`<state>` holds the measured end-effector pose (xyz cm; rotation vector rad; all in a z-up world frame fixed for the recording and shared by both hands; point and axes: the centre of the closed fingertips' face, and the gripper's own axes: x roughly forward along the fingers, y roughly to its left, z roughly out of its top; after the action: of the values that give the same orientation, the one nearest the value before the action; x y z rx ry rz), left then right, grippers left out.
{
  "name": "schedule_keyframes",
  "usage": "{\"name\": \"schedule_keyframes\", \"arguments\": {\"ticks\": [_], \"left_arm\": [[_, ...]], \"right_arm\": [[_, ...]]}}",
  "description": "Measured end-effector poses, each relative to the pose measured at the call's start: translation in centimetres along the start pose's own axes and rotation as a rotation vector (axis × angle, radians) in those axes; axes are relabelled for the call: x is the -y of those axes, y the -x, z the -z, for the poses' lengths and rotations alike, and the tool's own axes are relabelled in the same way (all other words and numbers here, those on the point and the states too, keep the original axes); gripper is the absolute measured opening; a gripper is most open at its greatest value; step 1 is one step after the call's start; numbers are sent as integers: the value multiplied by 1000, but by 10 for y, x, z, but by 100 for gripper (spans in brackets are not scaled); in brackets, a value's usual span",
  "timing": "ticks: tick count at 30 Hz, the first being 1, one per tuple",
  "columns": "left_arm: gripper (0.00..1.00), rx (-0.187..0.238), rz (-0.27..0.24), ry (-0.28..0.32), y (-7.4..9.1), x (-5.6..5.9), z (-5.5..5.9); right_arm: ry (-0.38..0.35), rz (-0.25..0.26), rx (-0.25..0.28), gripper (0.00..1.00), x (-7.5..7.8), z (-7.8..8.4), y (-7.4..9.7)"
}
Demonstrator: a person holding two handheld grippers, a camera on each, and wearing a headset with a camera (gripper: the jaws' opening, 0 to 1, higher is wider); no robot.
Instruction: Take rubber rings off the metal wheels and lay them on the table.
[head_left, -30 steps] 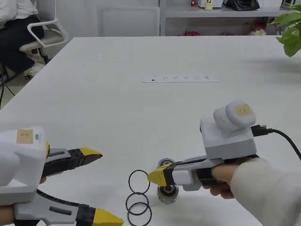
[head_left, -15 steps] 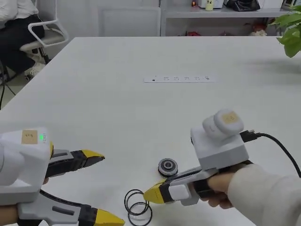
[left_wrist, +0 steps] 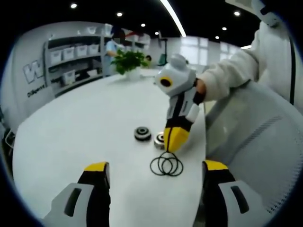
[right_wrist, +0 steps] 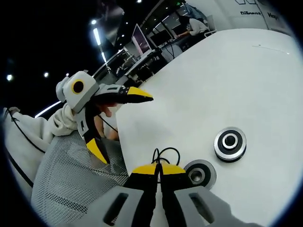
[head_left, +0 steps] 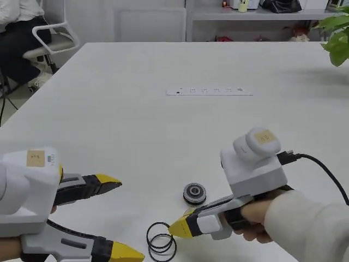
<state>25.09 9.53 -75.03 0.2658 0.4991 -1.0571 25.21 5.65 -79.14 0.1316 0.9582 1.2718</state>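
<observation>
Two metal wheels lie on the white table. One wheel lies in the open. The other wheel sits right beside my right gripper. A small pile of black rubber rings rests near the front edge. My right gripper is shut with its tip at the pile, and a thin ring runs out from between its jaws. My left gripper stands wide open to the left of the rings, holding nothing.
A white power strip lies flat mid-table. An office chair with a seated person stands beyond the far left corner. Plant leaves hang over the far right edge. A black cable trails from the right gripper.
My right gripper has moved from the wheels down and left to the ring pile, uncovering one wheel. The left gripper has stayed open and almost still.
</observation>
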Motion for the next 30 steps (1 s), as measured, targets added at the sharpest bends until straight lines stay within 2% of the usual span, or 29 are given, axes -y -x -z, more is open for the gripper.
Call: {"name": "schedule_keyframes", "arguments": {"ticks": [13, 22, 30], "left_arm": [[80, 0, 0, -6, 0, 0, 0], [79, -4, 3, -5, -1, 0, 1], [79, -4, -2, -7, 0, -1, 1]], "right_arm": [[32, 29, -40, 0, 4, 9, -2], [57, 31, -37, 3, 4, 6, -2], [166, 23, -73, 9, -4, 10, -5]]}}
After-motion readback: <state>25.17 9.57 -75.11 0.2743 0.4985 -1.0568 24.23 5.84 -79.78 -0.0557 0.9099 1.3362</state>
